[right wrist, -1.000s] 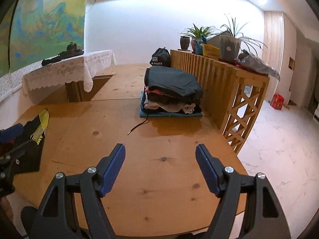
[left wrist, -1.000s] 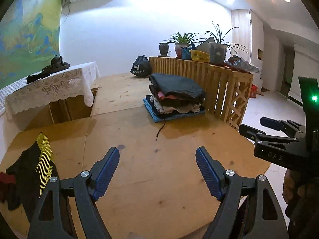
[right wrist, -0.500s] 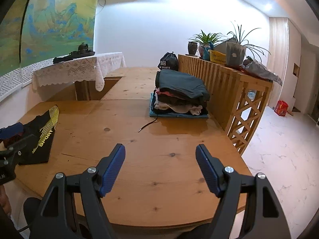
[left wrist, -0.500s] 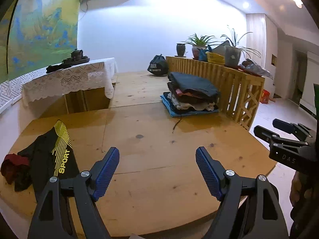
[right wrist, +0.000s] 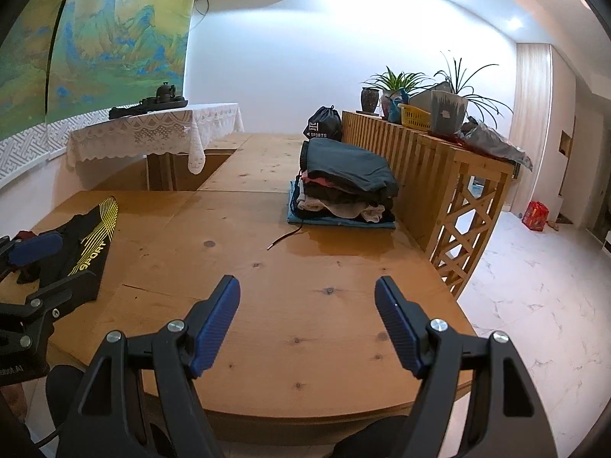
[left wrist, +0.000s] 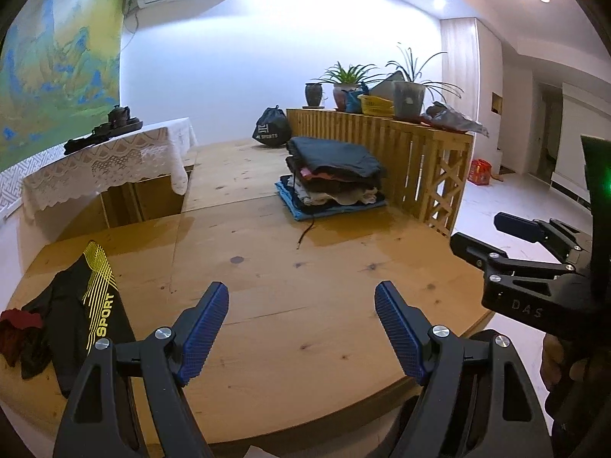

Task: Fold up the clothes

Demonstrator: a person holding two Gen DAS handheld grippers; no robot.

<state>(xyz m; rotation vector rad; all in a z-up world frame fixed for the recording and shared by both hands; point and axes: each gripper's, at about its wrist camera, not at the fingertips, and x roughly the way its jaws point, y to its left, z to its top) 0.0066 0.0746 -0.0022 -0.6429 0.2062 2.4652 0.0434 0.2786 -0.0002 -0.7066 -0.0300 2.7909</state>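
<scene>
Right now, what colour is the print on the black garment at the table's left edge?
Yellow: striped lines and the word SPORT on the black garment. Clearest in the left wrist view.

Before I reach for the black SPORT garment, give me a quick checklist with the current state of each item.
1. left gripper open and empty: ok.
2. right gripper open and empty: ok.
3. black SPORT garment within view on the wooden table, still unfolded: ok.
4. Red cloth bunched against the garment, separate or tangled: cannot tell.
5. Folded stack well apart from the work area: ok.
6. Loose cord from the stack lies clear of the garment: ok.
</scene>
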